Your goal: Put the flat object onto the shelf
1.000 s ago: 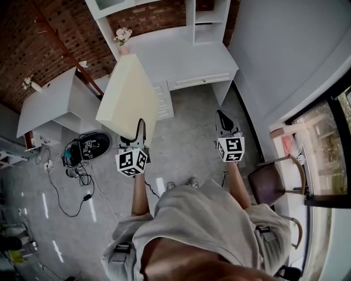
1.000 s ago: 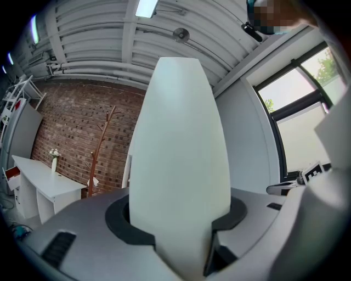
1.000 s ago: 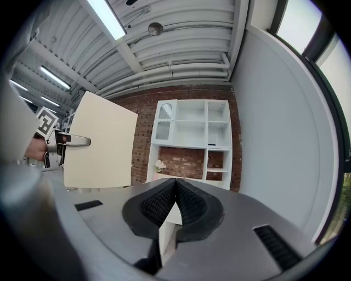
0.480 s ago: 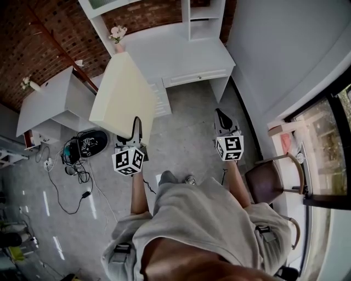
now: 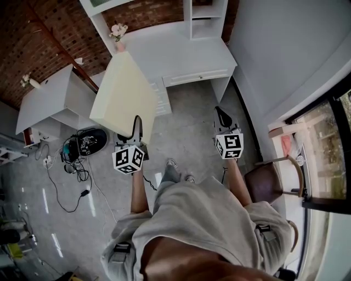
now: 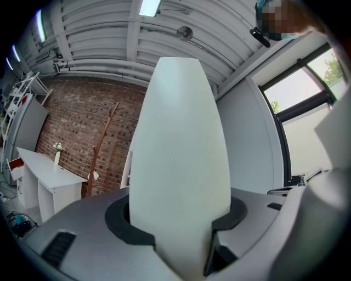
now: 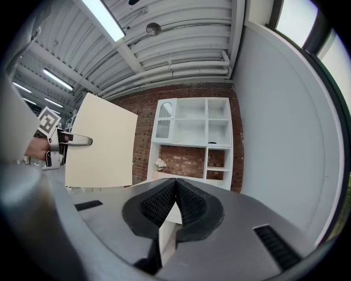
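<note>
The left gripper [image 5: 136, 125] has its fingers clamped on the flat panel [image 5: 122, 93], upright and well short of the shelf [image 5: 204, 16]; the right gripper [image 5: 221, 116] is empty, fingers together; held by one edge, the panel could swing and clip the shelf's frame.

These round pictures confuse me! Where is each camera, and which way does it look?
Head view: on the person's head, looking steeply down at floor and white desk; shows arms, lap, left tool, right tool.
Left gripper view: on the left tool, looking along jaws clamped on the cream panel; the person's head peeks in.
Right gripper view: on the right tool, jaws shut, facing the white shelf; left hand shows.
Shared: head and right gripper views both show the panel held.
</note>
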